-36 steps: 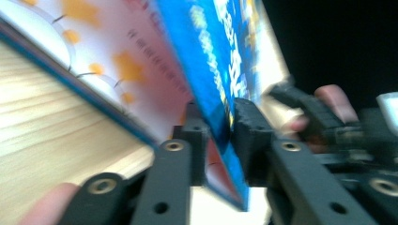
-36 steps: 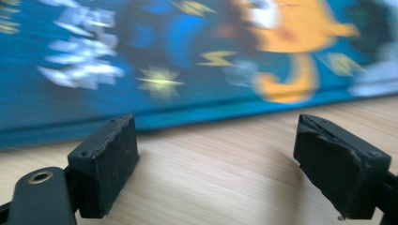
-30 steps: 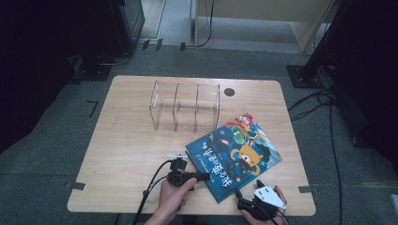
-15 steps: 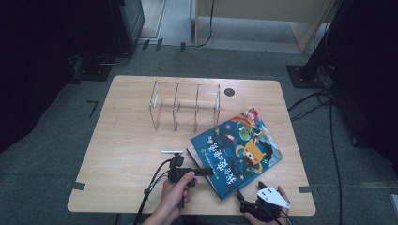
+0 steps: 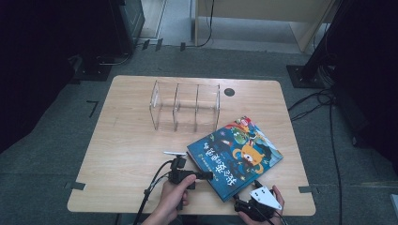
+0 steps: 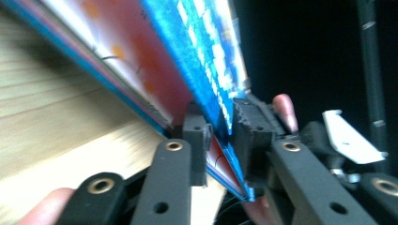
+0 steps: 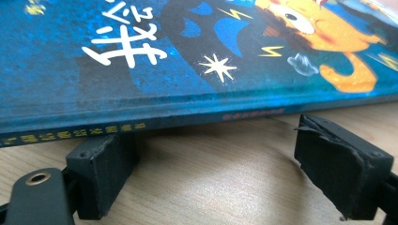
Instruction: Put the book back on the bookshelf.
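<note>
A blue picture book (image 5: pixel 234 154) with an orange cat on its cover lies at an angle on the wooden table (image 5: pixel 126 154), right of the middle. My left gripper (image 5: pixel 209 176) reaches from the left onto the book's near left edge. In the left gripper view the book (image 6: pixel 206 70) sits between the jaws of my left gripper (image 6: pixel 221 136), and the pads touch it on both sides. These jaws have just been opening a little. My right gripper (image 5: pixel 240 200) is at the book's near corner. In the right gripper view my right gripper (image 7: pixel 225 173) is open, with the spine (image 7: pixel 187 117) just beyond its pads.
A clear acrylic rack (image 5: pixel 185 105) with upright dividers stands behind the book. A black round hole (image 5: pixel 229 92) is near the table's far edge. The table's front edge runs just under both hands. Cables (image 5: pixel 324 101) and dark stands are on the floor around the table.
The book shifted slightly away and then came back toward me. Both hands have stayed about where they were.
</note>
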Tool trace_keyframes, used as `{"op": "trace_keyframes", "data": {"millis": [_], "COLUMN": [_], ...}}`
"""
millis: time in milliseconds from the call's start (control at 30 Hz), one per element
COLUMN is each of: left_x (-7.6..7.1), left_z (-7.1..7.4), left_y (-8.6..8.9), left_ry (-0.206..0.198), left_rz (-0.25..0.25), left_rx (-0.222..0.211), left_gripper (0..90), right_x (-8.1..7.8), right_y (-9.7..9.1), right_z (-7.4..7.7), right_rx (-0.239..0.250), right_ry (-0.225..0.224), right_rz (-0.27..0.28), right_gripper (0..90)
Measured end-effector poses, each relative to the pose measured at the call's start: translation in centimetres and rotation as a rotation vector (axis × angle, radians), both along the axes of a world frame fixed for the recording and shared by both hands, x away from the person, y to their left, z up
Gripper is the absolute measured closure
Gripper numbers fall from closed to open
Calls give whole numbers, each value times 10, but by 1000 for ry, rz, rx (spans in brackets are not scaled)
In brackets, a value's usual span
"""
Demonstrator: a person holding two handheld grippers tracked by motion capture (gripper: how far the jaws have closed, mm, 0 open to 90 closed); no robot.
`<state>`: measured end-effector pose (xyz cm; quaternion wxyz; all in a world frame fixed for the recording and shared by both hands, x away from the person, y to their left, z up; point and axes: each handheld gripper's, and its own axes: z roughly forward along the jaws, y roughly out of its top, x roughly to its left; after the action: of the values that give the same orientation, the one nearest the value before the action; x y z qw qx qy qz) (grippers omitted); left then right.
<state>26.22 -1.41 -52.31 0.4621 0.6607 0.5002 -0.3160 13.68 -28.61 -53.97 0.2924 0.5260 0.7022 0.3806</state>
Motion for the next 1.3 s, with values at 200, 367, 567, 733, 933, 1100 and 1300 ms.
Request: {"op": "trace_keyframes", "data": {"millis": [200,367,567,733,933,1100,1300], "left_x": [-6,-15,-16,-12,-13,-14,-11], "left_z": [8,21,10,7,8,7,7], "left_y": [-3,-2,1,-2,2,3,4], "left_ry": [-104,-203,-165,-134,-157,-156,-156], "left_rz": [-2,-10,-18,3,15,50,78], "left_rx": [88,226,248,209,224,205,204], "left_gripper": [616,441,356,335,340,346,349], "right_x": [-1,-1,1,1,2,3,46], "right_y": [2,1,-1,-4,-13,-28,-74], "right_z": [-2,-3,-3,-2,1,7,43], "right_rx": [8,23,40,77,75,115,168], "right_ry": [-29,-25,-13,-24,-6,12,36], "right_rz": [15,9,7,-16,-50,-47,-97], "right_gripper": [176,173,170,197,287,354,468]}}
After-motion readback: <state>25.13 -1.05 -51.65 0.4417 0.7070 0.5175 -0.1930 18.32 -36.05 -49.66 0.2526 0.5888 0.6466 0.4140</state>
